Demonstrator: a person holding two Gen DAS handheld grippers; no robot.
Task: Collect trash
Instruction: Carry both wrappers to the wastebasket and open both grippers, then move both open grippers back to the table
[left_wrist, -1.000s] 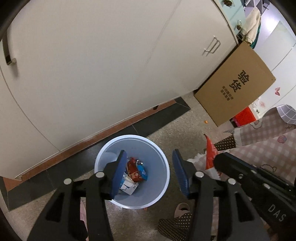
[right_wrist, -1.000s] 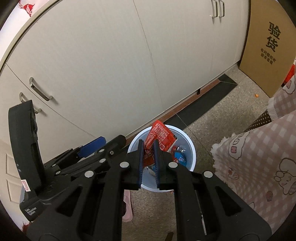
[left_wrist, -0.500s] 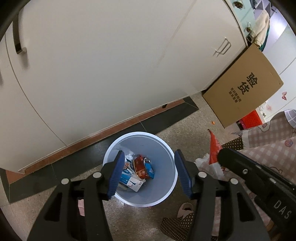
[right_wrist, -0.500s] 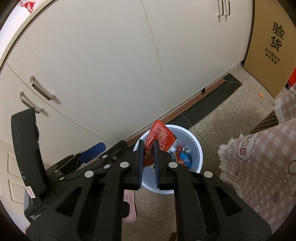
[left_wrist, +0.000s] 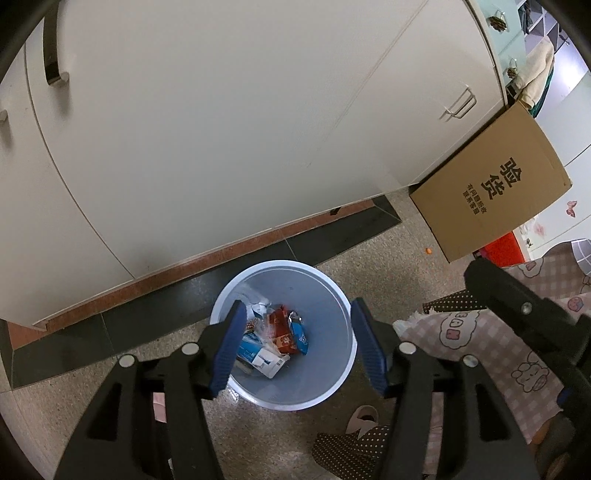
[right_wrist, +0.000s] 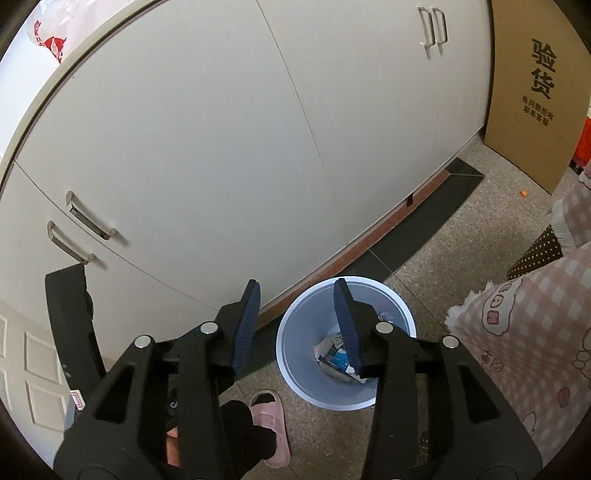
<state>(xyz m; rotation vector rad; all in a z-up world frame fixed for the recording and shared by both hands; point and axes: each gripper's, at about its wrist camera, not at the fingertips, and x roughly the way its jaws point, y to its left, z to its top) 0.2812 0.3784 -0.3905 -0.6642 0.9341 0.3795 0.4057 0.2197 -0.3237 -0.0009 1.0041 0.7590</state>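
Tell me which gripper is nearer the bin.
Left, probably. The left gripper hangs open straight over the bin; the right gripper, also open, sits off toward the cupboard side.

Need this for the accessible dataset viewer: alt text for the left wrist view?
Open left gripper hovers empty above a pale blue trash bin holding snack wrappers and a carton, on speckled floor before white cabinets; a cardboard box leans at right.

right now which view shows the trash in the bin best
The left wrist view: it looks straight down into the bin, so the wrappers show plainly. In the right wrist view a finger of the right tongs hides most of them.
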